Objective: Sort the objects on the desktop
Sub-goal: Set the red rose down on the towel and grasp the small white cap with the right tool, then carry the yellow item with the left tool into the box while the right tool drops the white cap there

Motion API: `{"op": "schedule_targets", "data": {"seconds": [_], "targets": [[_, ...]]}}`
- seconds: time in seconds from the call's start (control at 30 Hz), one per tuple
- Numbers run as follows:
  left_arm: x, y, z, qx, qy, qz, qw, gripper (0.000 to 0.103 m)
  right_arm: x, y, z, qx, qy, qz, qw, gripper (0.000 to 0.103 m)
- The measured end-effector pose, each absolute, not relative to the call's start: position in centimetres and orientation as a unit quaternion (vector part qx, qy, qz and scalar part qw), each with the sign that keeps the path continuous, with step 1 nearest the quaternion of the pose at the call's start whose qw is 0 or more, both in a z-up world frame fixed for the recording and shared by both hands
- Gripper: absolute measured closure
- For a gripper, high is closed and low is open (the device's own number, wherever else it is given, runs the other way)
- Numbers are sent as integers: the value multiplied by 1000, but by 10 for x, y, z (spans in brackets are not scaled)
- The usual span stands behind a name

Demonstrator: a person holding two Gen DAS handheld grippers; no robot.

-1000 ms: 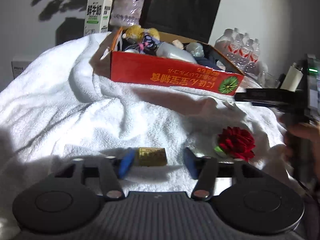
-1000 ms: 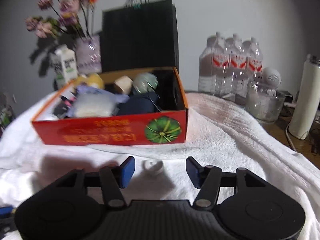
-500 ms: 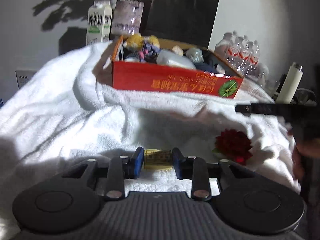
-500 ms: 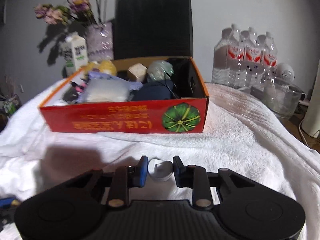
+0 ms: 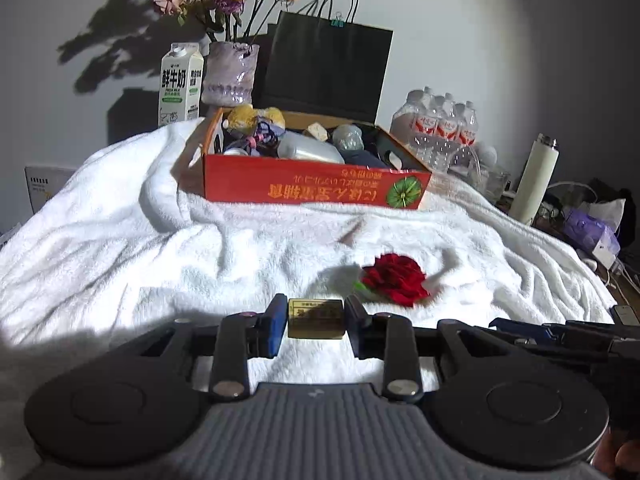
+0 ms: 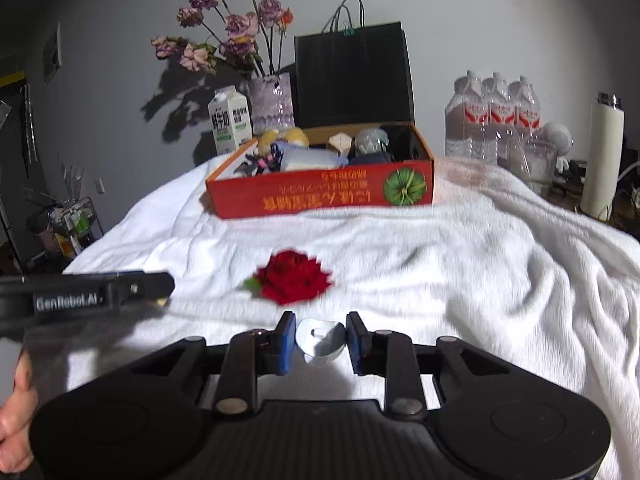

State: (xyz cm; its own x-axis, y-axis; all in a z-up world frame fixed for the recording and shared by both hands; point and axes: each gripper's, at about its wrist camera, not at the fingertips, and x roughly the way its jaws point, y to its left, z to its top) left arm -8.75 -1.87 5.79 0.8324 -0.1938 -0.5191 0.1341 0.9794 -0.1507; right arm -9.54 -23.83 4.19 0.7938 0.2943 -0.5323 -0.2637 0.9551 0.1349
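Both handheld grippers, the left gripper [image 5: 316,324] and the right gripper [image 6: 321,338], were matte black with blue finger pads [image 5: 276,330], silver pivot screws and ribbed grey housings; one side read "GenRobot.AI".

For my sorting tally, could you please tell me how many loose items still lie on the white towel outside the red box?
1: the red rose lies on the white towel in front of the red box. More may be hidden.

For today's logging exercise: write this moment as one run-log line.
left gripper: shut on gold box | right gripper: shut on white cap | red rose: on towel | orange box: behind
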Motion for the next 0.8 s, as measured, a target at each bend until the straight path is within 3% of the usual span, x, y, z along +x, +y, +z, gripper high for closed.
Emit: {"op": "schedule_targets", "data": {"seconds": [0.5,0.8], "targets": [[-108,-12,43,-37,313,-64,947,71,-108,-228,17,10,317,153,936,77],[-106,-14,32,-33,325,-62,943,71,-119,-223,13,-31,291,157,943,77]]}}
